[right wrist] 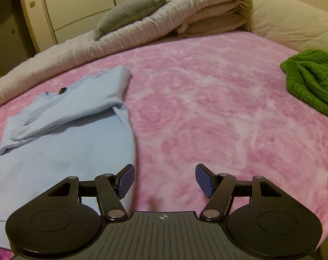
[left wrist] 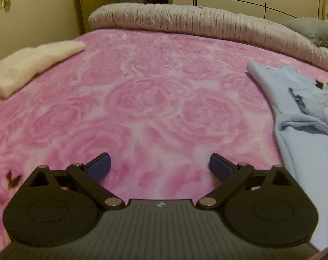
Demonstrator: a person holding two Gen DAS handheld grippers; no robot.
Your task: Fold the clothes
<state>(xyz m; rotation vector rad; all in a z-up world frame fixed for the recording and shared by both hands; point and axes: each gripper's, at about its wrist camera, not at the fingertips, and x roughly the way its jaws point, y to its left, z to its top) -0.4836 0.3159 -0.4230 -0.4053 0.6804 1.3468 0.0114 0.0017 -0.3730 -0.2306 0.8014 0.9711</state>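
Looking down my left gripper (left wrist: 160, 166), the jaws are spread wide with nothing between them, just hovering over the pink rose-patterned blanket (left wrist: 146, 99). The light blue shirt (left wrist: 304, 117) sits off to the right side of that view, lying flat on the blanket with a sleeve folded across its body. There's a cream folded towel (left wrist: 31, 65) way over on the left, well apart from the shirt.

My right gripper (right wrist: 165, 181) is also wide open and empty (blue pads facing each other, blanket showing in the gap). From this side the light blue shirt (right wrist: 62, 134) fills the left part of the view, and the left fingertip (right wrist: 126, 179) sits right at the shirt's edge; can't tell if it's actually touching the fabric. A green knit garment (right wrist: 313, 80) is bunched up far right, near the blanket's edge. Rolled grey quilt (right wrist: 81, 52) along the back with a grey pillow (right wrist: 129, 15) on top.
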